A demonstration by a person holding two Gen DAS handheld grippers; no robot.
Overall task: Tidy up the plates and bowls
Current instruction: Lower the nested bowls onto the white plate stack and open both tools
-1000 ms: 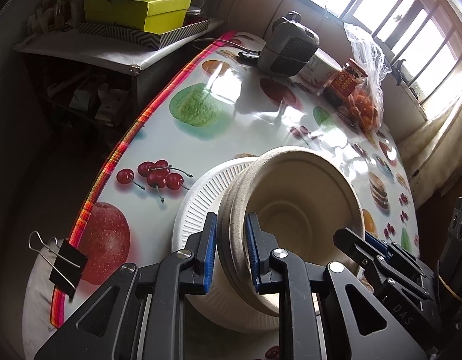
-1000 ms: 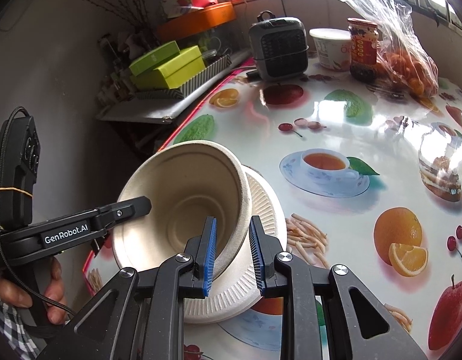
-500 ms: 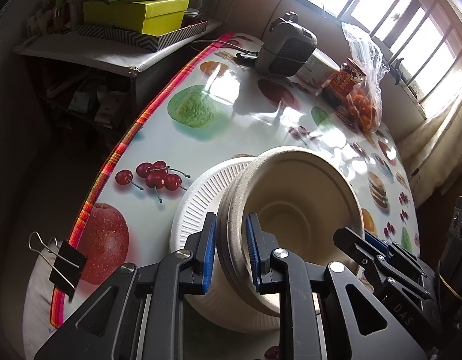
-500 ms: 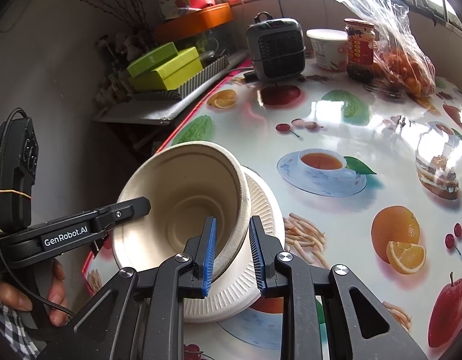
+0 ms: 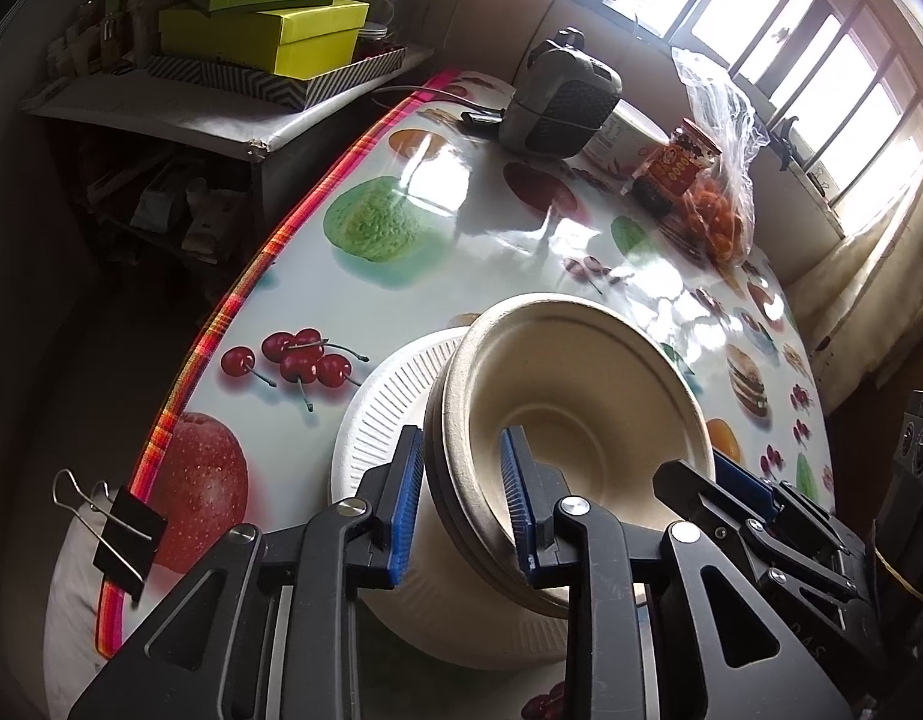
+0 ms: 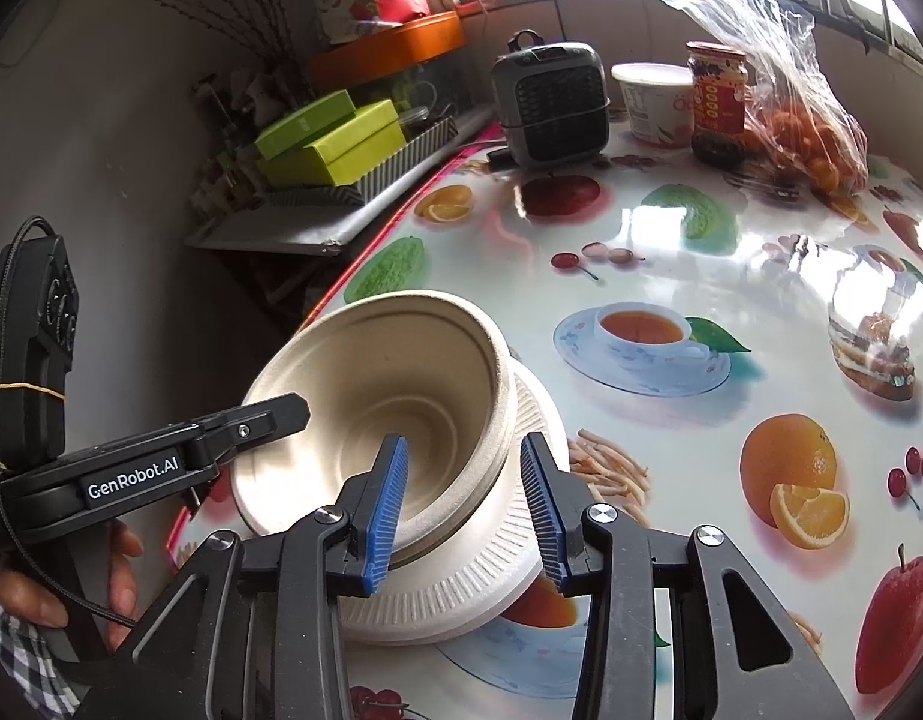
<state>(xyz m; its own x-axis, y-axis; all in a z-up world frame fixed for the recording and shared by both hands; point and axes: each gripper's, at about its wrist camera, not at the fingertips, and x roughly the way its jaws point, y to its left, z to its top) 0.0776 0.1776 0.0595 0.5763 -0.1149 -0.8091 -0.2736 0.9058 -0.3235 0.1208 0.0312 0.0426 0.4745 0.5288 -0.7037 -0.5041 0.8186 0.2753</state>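
Beige bowls (image 5: pixel 581 408), nested, sit tilted on the white ribbed plate (image 5: pixel 383 414) near the table (image 5: pixel 461 228) edge. My left gripper (image 5: pixel 461 501) and right gripper (image 6: pixel 464 504) have just been opening: pads straddle the rim, both released. Only right view shows my hand (image 6: pixel 47 594); only left shows the binder clip (image 5: pixel 122 531)

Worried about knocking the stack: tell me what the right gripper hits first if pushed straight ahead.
Probably the near rim of the beige bowls: it sits between the right gripper's just-opened jaws, stacked on the white plates. Depth is uncertain.
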